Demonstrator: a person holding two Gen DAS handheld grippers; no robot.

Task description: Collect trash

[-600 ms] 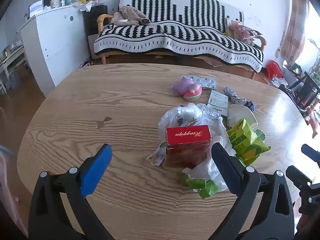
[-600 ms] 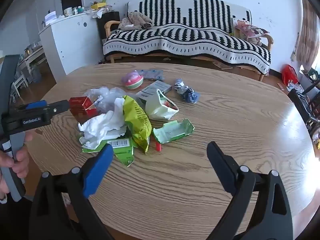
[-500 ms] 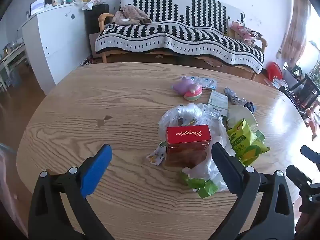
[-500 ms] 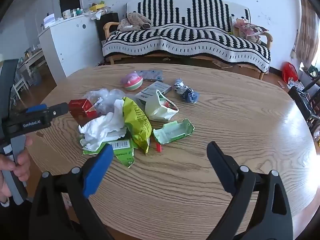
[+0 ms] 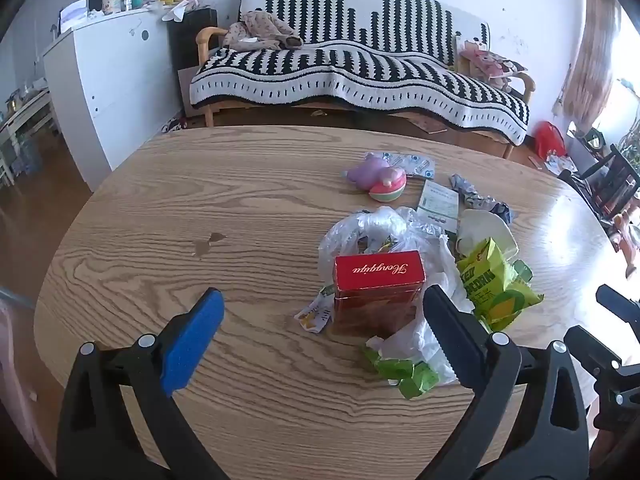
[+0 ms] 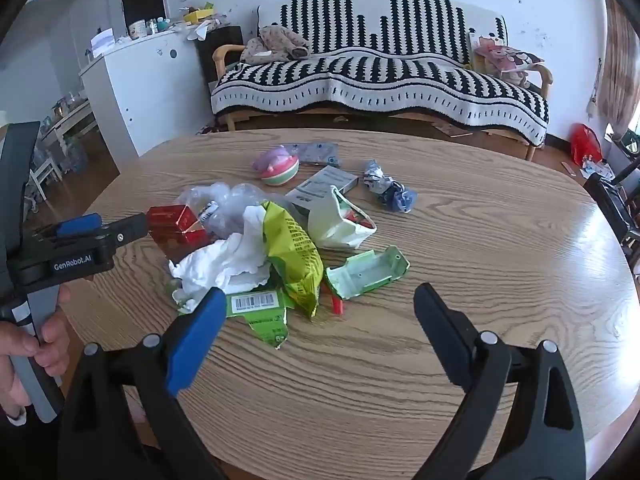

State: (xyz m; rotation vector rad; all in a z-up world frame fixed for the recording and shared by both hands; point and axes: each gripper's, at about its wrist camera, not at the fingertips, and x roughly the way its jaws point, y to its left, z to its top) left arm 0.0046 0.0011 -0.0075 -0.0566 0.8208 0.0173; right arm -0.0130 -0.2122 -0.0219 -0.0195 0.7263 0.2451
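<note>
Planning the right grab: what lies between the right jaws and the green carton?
Only bare table between the right gripper and the green carton, in the right wrist view.

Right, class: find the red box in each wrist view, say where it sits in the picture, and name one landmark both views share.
Left wrist view: the red box stands right of centre, in front of the clear plastic bag.
Right wrist view: the red box is at left, just past the tip of the left claw.
Shared landmark: the black-and-white striped sofa behind the table.
</note>
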